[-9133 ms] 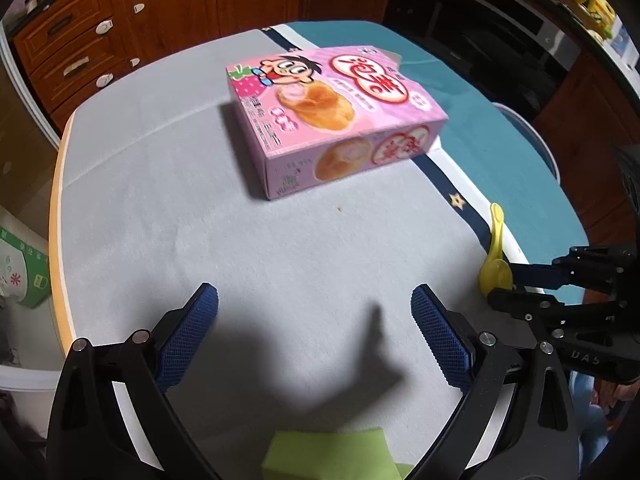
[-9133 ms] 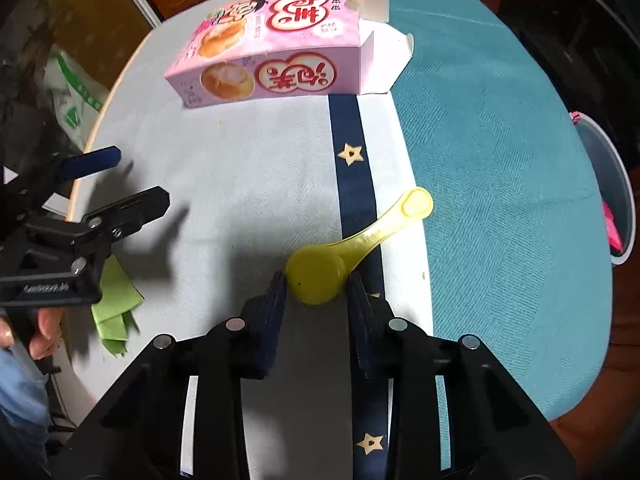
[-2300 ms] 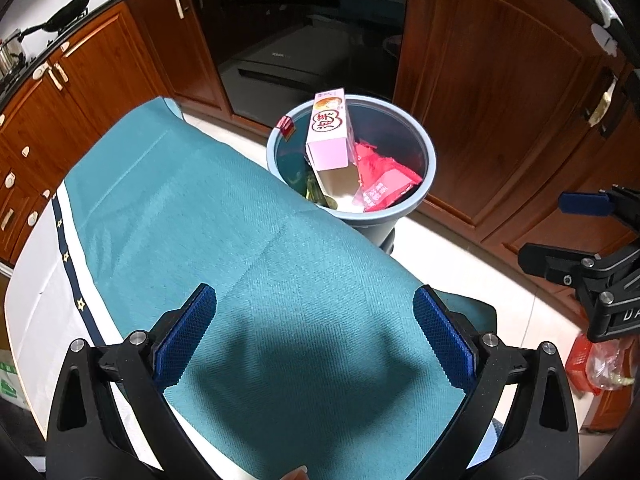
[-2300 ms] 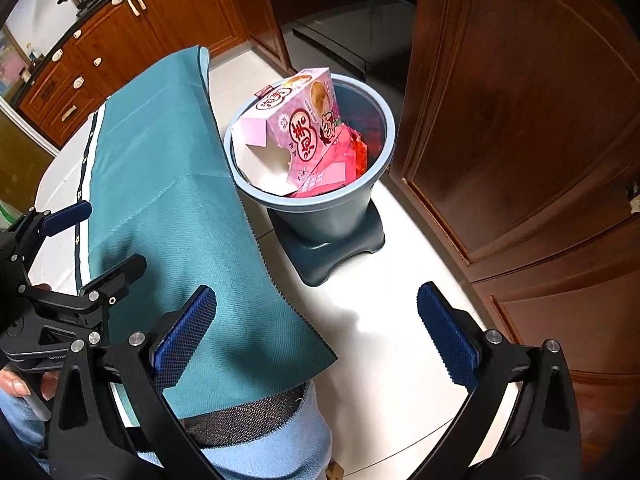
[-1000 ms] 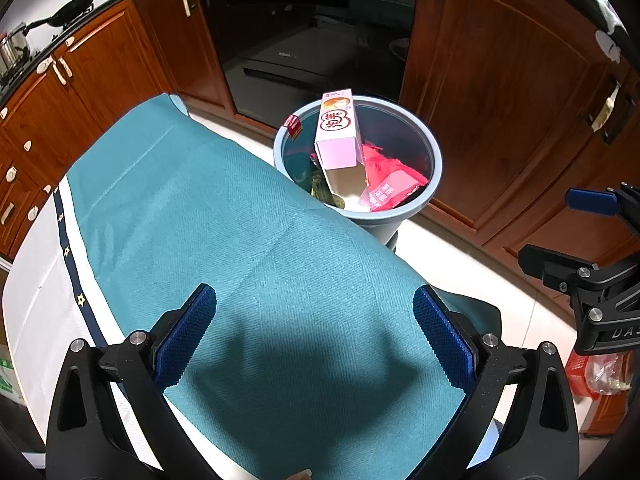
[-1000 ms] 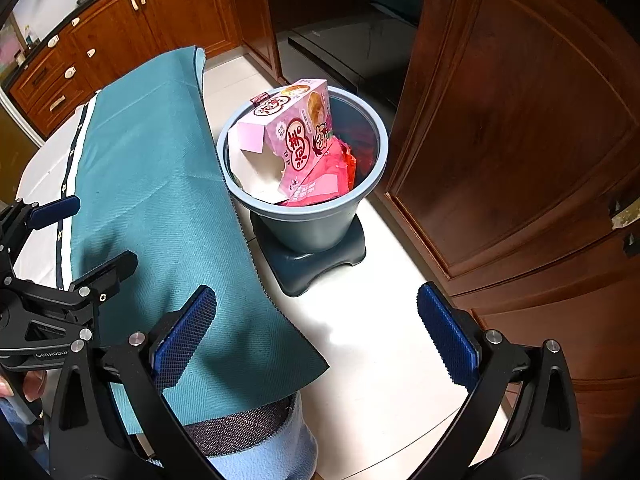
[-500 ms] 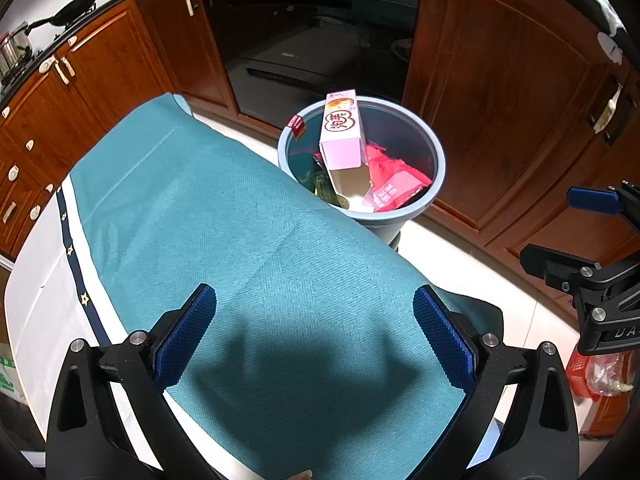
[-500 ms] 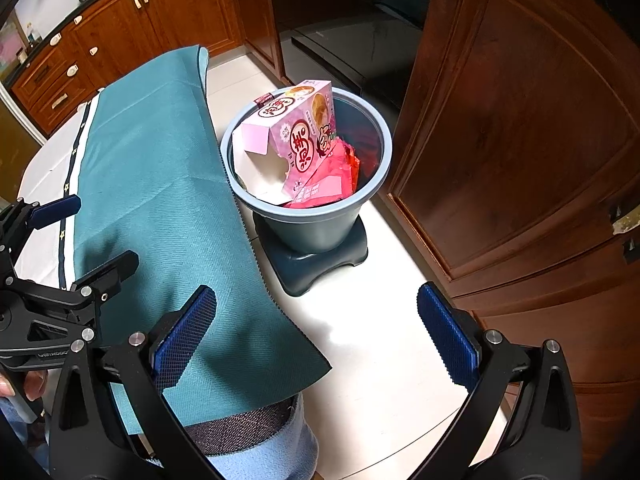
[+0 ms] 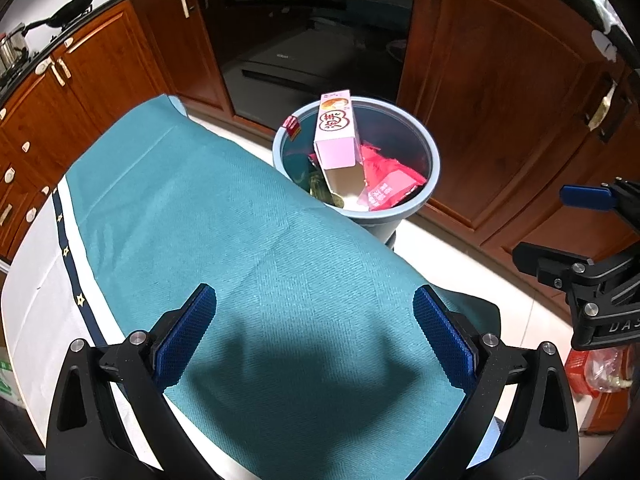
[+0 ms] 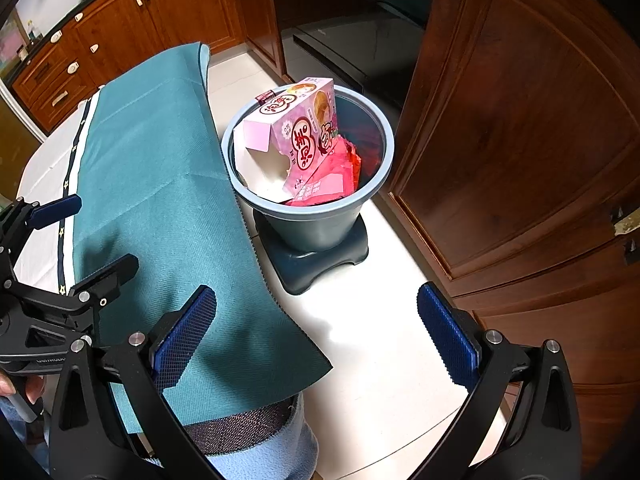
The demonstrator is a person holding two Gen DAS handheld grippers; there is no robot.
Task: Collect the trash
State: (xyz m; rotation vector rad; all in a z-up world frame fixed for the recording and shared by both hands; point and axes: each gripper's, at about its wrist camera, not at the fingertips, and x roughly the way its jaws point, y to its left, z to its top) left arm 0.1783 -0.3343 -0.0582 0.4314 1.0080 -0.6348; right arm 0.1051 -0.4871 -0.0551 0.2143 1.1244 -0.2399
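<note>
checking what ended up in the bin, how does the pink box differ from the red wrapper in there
The pink box is a stiff carton standing tilted on end, its top poking above the bin rim; the red wrapper is soft and crumpled, lying lower, inside the rim. The box is much larger and has an open, torn flap showing its pale inside; the wrapper shows no such opening. The box leans over part of the wrapper. Both sit in the bin, and neither open tool touches them.

The bin [image 9: 434, 168] stands on the floor [image 10: 372, 320] just beside the table's [image 9: 240, 220] edge; a box [image 9: 336, 136] leans inside it, wrappers [image 9: 392, 184] beside the box.
</note>
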